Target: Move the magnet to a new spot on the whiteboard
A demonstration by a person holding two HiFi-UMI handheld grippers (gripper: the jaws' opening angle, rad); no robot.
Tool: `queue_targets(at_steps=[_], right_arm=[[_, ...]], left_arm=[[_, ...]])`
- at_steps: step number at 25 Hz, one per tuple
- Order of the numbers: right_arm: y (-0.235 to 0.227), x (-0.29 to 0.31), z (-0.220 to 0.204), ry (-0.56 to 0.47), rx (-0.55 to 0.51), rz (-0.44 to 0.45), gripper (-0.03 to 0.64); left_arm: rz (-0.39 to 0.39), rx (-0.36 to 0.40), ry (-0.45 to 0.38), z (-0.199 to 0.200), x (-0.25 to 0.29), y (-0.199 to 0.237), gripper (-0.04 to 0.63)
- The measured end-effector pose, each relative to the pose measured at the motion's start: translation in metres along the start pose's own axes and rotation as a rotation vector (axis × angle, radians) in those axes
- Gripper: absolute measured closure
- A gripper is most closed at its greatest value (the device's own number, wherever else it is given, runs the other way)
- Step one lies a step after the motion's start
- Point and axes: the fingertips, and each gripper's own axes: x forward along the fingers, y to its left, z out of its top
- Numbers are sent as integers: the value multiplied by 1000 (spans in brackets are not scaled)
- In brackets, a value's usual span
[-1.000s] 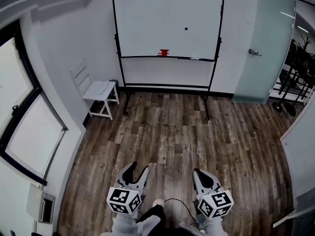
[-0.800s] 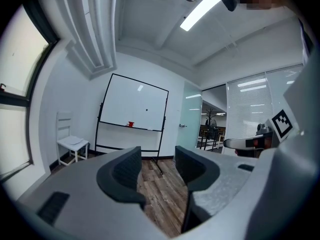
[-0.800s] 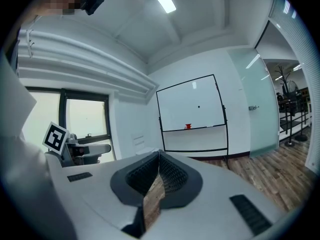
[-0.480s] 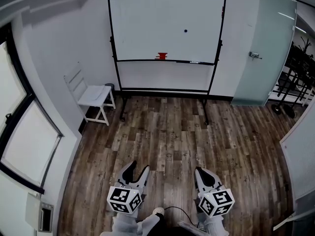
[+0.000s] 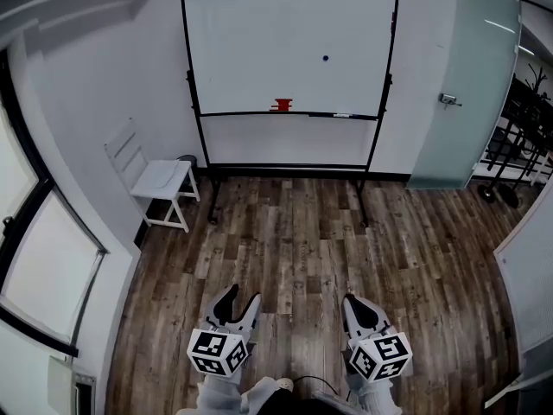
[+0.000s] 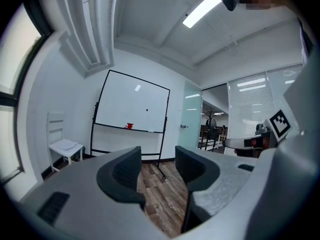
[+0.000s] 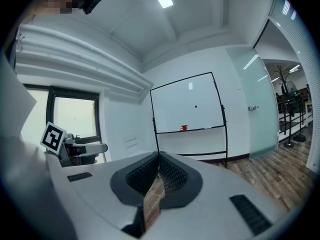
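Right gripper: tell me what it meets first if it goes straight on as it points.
Nothing close. The right gripper points across the floor toward the whiteboard, so it would probably meet the board's left post first, though depth is hard to judge.

One whiteboard (image 5: 259, 50), one magnet (image 5: 325, 59), one chair (image 5: 155, 178).

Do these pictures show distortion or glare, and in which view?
Head view: wide-angle bend bows the whiteboard frame. Left gripper view: dark round corners, lamp blown out, its glare on the whiteboard. Right gripper view: same fisheye, same glare spot.
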Motion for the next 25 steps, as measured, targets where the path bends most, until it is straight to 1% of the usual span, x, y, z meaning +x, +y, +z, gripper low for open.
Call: queue_targets(at_steps=[7, 14, 20, 25], right_arm=[[-6, 6, -11, 11, 34, -32, 589], [-9, -3, -31, 47, 54, -45, 589], [-7, 10, -32, 51, 55, -9, 589], [-21, 37, -29, 54, 60, 3, 589]], left_arm=[[-25, -1, 29, -9, 8, 5, 390], [-9, -23, 64, -32, -3, 5, 390], [16, -29, 70, -36, 0, 13, 390], [27, -20, 69, -30, 27, 24, 390]])
